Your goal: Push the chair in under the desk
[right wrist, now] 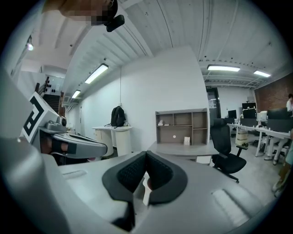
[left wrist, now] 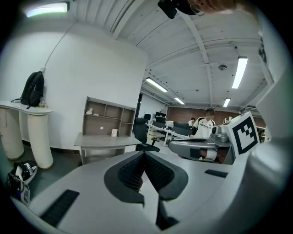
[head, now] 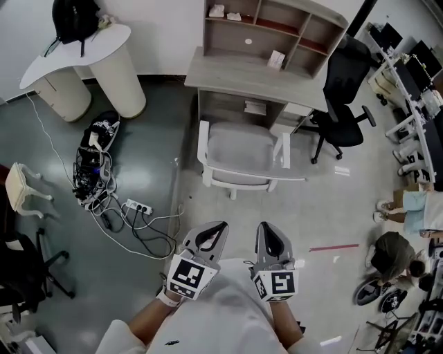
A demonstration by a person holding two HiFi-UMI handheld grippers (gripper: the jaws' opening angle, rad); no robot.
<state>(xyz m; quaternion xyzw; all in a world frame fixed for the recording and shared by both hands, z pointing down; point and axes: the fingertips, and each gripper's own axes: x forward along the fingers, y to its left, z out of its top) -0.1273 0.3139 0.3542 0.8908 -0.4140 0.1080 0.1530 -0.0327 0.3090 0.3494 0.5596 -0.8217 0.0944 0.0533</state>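
Note:
A pale grey chair with white arms (head: pixel 239 155) stands on the floor, its seat partly out from under the wooden desk (head: pixel 235 75) with a shelf unit on top. Both grippers hover side by side well short of the chair's back. My left gripper (head: pixel 217 227) is shut with nothing in it, and so is my right gripper (head: pixel 267 227). In the left gripper view the pads of my left gripper (left wrist: pixel 144 156) meet, with the desk (left wrist: pixel 106 141) far beyond. The right gripper view shows my right gripper (right wrist: pixel 146 156) shut too, facing the desk (right wrist: pixel 183 149).
A black office chair (head: pixel 343 97) stands right of the desk. A white curved counter (head: pixel 77 63) with a black backpack (head: pixel 73 18) is at the back left. Cables and a power strip (head: pixel 119 207) lie on the floor at left. People sit at the right edge (head: pixel 401 252).

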